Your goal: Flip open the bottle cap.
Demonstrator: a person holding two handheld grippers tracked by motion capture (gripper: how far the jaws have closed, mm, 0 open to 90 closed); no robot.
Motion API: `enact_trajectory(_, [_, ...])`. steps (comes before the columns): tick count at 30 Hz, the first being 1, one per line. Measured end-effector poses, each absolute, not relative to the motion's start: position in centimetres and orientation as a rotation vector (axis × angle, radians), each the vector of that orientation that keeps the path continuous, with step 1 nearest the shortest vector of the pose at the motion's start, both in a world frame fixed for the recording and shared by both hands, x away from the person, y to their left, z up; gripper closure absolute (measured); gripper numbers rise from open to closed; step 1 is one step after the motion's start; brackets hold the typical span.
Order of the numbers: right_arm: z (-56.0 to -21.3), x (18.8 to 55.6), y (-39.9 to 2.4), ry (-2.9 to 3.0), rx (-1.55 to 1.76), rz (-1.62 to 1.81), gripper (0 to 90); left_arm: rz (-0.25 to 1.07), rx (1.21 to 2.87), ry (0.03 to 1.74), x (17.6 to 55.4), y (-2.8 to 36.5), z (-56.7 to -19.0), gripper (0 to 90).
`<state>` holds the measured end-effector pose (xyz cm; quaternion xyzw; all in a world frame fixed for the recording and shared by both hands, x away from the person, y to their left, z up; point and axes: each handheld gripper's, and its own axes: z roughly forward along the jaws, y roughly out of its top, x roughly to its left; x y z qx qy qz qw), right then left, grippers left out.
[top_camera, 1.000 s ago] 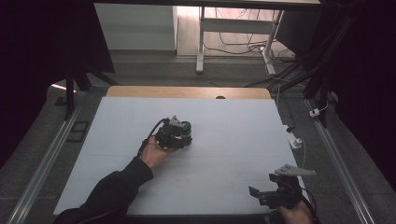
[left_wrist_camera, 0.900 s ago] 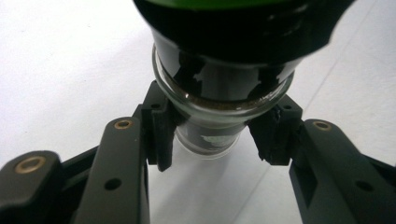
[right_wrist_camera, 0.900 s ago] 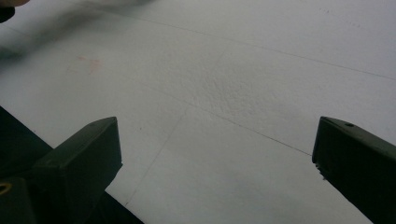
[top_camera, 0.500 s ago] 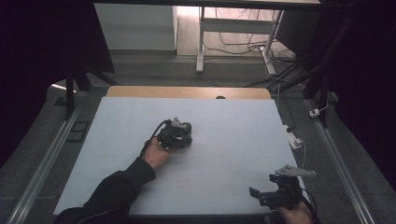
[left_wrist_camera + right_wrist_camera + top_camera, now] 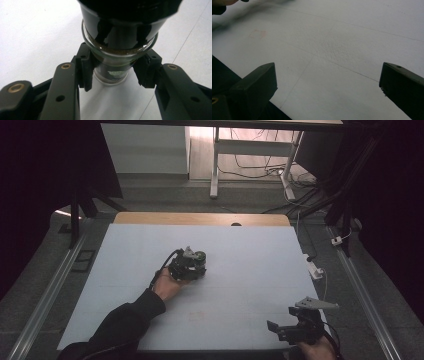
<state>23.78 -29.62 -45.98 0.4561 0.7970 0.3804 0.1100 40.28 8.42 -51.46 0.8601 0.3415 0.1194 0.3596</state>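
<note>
Between the pads of my left tongs [image 5: 113, 75] sits a small glass jar [image 5: 117, 58] with a dark cap [image 5: 130, 10]; the pads press on its glass body from both sides, so these tongs are clamped on the jar. From the high view, my left tongs [image 5: 189, 265] and the jar stand near the middle of the table [image 5: 250, 265], slightly toward its left half. The jar's base appears to be at or just above the surface; I cannot tell whether it touches.

My right tongs [image 5: 325, 82] stand wide with nothing between them, and in the high view they [image 5: 295, 327] rest at the near right corner of the table, well apart from the jar.

Step in hand, by my judgement: holding or positioning the jar with the left tongs. The next move calls for a steady grip on the glass, which may slip, and a level carry to keep the contents settled.

Open room: the table surface is bare on all sides of the jar. The far edge, the left edge and the right edge are all well apart from it, so travel in any direction is unobstructed.
</note>
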Motion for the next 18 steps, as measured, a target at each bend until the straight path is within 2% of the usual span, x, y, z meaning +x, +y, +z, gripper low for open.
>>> enact_trajectory(18, [-45.62, 23.64, -29.34, 2.336, 1.298, 1.170, 1.3, 0.313, 2.224, 0.856, 40.31, 8.53, -51.53, 53.6])
